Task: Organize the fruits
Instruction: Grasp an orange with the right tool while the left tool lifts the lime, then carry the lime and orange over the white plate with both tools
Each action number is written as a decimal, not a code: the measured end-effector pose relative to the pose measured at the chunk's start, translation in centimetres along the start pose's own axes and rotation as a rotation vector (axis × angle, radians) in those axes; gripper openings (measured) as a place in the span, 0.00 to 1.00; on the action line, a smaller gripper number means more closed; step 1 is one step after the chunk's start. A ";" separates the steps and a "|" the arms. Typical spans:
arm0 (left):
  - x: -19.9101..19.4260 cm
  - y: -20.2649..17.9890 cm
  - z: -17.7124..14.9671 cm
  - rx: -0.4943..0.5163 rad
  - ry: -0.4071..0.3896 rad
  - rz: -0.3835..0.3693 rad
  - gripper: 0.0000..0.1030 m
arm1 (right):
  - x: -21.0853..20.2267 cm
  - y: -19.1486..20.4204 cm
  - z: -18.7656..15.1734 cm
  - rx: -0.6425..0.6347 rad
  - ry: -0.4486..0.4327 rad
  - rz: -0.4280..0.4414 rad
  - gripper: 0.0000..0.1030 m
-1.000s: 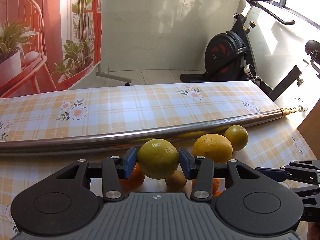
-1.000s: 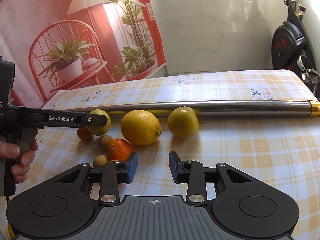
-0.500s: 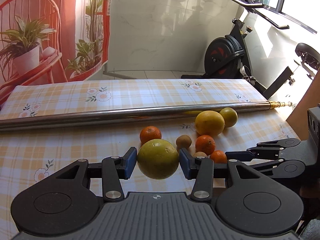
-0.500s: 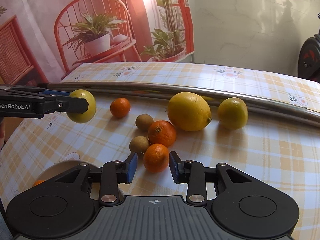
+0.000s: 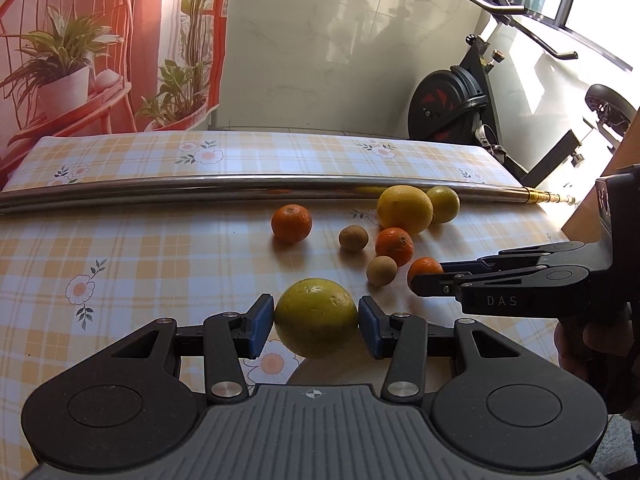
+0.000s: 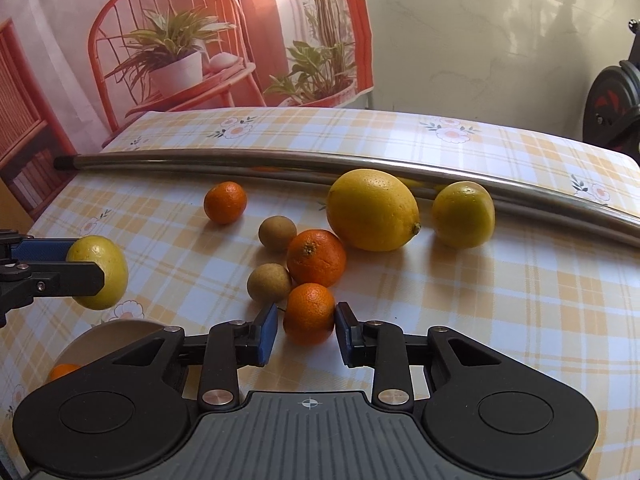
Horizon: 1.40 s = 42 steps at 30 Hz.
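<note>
Your left tool (image 5: 316, 322) grips a green citrus (image 5: 315, 317); your right tool (image 6: 306, 330) brackets a mandarin (image 6: 309, 313).

The left pads press both sides of the citrus, held clear above the tabletop (image 5: 140, 248). The right tool's jaws have just been closing: its right pad touches the mandarin, the left stands just off it. Just past that mandarin lie two brown fruits (image 6: 269, 282), one either side of an orange (image 6: 316, 257); farther left sits a lone mandarin (image 6: 225, 202). Beyond, a big lemon (image 6: 372, 210) and a small lemon (image 6: 463, 215) rest against a steel pole (image 6: 200, 159). A plate rim (image 6: 116, 330) shows under your right tool's left side.
</note>
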<state>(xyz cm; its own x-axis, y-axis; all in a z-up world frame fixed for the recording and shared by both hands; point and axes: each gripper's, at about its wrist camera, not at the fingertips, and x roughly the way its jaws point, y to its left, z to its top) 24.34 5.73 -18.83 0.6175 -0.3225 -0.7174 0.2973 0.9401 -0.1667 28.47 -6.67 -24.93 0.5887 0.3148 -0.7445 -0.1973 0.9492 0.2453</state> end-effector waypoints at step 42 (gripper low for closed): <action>0.7 -3.0 -3.3 0.156 0.102 0.044 0.48 | -8.6 0.7 -5.3 0.062 -0.072 0.015 0.26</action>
<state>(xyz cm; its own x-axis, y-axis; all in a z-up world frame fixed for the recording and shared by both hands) 21.52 3.06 -21.05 0.5580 -0.2615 -0.7875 0.3859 0.9220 -0.0327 19.12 -8.71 -21.65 0.6413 0.3264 -0.6944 -0.1589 0.9419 0.2960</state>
